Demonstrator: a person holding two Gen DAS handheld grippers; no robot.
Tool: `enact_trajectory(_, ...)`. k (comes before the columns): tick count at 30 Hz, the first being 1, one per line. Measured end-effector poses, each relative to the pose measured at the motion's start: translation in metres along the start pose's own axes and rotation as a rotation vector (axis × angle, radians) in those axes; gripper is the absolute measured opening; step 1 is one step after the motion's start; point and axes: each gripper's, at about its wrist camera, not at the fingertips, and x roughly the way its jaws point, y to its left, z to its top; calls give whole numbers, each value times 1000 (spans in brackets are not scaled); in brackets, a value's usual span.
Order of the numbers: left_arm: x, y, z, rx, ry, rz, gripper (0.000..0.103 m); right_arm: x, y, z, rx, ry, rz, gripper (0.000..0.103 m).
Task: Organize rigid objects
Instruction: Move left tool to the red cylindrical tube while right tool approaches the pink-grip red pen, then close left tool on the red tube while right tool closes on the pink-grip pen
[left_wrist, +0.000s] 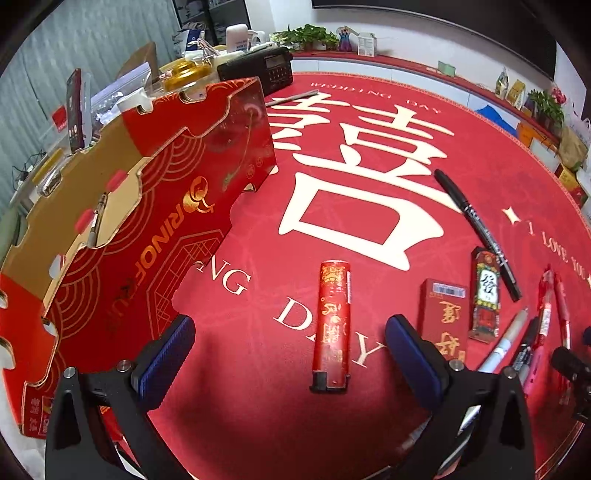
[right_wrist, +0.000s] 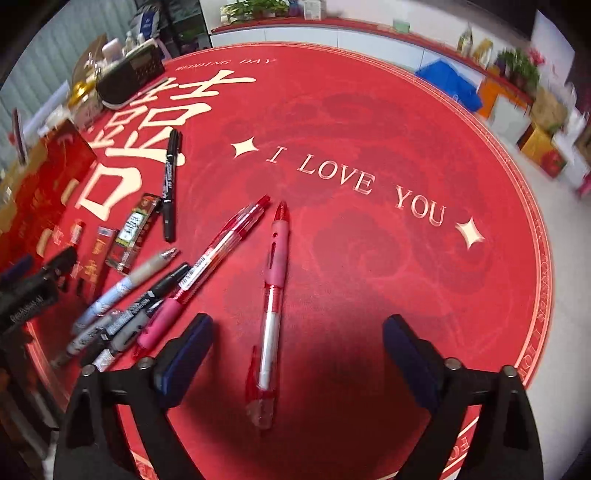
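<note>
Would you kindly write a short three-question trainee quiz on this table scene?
1. True or false: the left gripper is shut on the red lighter.
2. What lies between the right gripper's open fingers? A) red pen B) black marker C) radio
3. Fill in: the red box stands to the lighter's ____.

Key: 1 false; 2 A; 3 left.

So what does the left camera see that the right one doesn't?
Only the left view shows the inside of the red box and the red lighter between its open tongs. Only the right shows the pink-grip pen between its open tongs. Both show the black marker and red mat.
</note>
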Motion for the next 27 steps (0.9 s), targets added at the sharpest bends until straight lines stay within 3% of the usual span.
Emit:
enact_trajectory(6,5,-5,-1,37,-25,-18,103,-3,2,-4,-26,-20,-15,91)
enact_trajectory(8,5,-5,-2,43,-57,-32,103,1,7,-5,-70,-7,2,103)
enact_trajectory(13,13,11,-2,-68,-20,-116,103,1,4,-7,-63,5,7,103)
enact_trajectory(23,13,8,-4,-67,-50,-116,103,4,8,0,-74,34,5,103)
enact_trajectory(27,15,9,3,-65,5,-117,103,4,8,0,-72,52,-2,103)
